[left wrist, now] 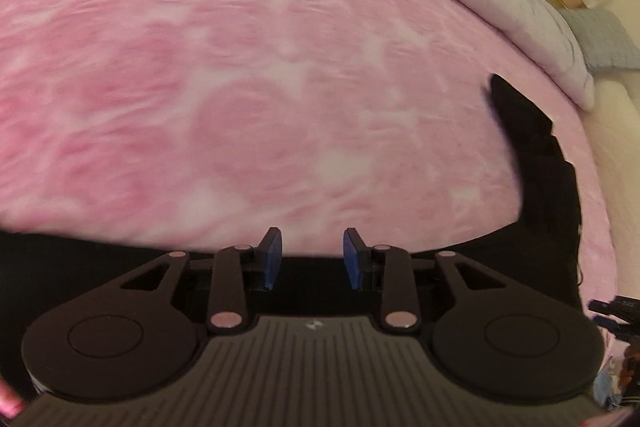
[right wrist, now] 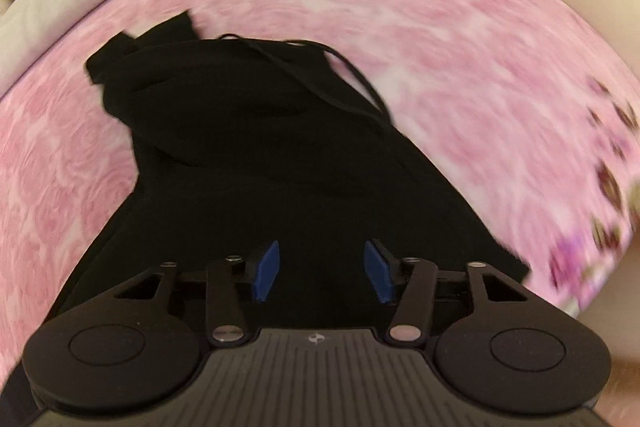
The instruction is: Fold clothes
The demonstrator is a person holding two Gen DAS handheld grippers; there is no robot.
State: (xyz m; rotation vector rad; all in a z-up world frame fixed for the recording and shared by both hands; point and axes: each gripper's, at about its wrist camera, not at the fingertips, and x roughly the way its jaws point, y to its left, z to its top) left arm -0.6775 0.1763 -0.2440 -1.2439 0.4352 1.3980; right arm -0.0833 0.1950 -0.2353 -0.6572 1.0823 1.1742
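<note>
both the left gripper [left wrist: 312,259] and right gripper [right wrist: 322,271] hung with jaws spread, pinching nothing. the black garment [right wrist: 256,155] lay bunched beyond them on the pink bedspread [left wrist: 260,75]. flattening it first, then taking an edge with each gripper, would likely fold it cleanest.

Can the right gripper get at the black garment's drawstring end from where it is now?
Probably yes. The right gripper hangs over the black garment with jaws apart and nothing between them, and the drawstring lies exposed on top, farther along the pink bedspread, with nothing blocking.
</note>
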